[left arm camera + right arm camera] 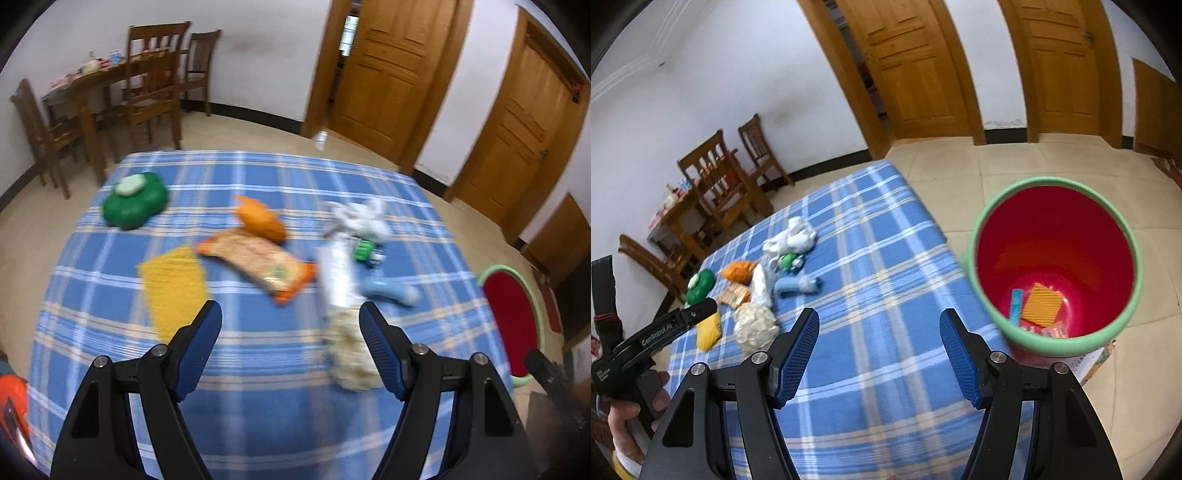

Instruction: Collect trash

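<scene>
Judging by what lies where, the collecting is begun but well short of done. Beside the right tool (879,354), off to its right, the red bin (1123,229) with a green rim stands on the floor just past the tabletop (886,258) edge, and its bottom already holds a few pieces: an orange ridged wrapper (1042,304), a thin blue strip (1015,302) and some pinkish scraps too small to make out.

Both tools gape wide with nothing between their pads. The left tool (291,341) hovers over the blue plaid cloth, and most of the litter lies ahead of it: a yellow ridged piece (173,286) by its left finger, a pale crumpled wad (349,354) against its right finger, a long orange snack packet (258,260) straight ahead, a smaller orange packet (260,219) beyond that, and a white bundle (360,218) farther right. A green lidded box (133,201) and a light blue handle-shaped object (391,291) also sit there; whether those count as trash I cannot tell.

So several pickups appear to remain, and the wad looks nearest to hand.
</scene>
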A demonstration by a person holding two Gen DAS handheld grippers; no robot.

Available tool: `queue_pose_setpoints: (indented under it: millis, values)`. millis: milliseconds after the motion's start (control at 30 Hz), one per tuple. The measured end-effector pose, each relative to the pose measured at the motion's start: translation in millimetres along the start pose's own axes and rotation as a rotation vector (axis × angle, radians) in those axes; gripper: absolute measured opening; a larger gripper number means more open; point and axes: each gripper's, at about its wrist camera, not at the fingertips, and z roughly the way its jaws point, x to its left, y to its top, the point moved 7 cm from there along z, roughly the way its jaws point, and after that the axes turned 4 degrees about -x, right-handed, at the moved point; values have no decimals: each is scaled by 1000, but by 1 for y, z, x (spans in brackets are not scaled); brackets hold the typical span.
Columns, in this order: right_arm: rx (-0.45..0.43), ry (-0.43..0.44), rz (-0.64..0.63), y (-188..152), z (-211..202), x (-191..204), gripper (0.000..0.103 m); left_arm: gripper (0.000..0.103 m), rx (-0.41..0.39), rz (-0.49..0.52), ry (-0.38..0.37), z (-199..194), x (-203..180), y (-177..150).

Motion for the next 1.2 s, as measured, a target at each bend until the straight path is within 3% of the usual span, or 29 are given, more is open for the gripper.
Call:
queue_pose_setpoints:
  millis: [300, 533, 900, 1200]
  values:
    - [65, 36, -83, -12, 26, 51, 69, 76, 34, -97, 60, 20, 65, -3]
    - [118, 52, -129, -25, 52, 88, 69, 76, 47, -81, 109, 32, 84, -13]
    - [163, 28, -188, -37, 84, 130, 69, 75, 37, -73, 36, 43, 90, -19]
    - [184, 28, -185, -48, 101, 142, 65, 43, 8, -70, -7, 43, 92, -16]
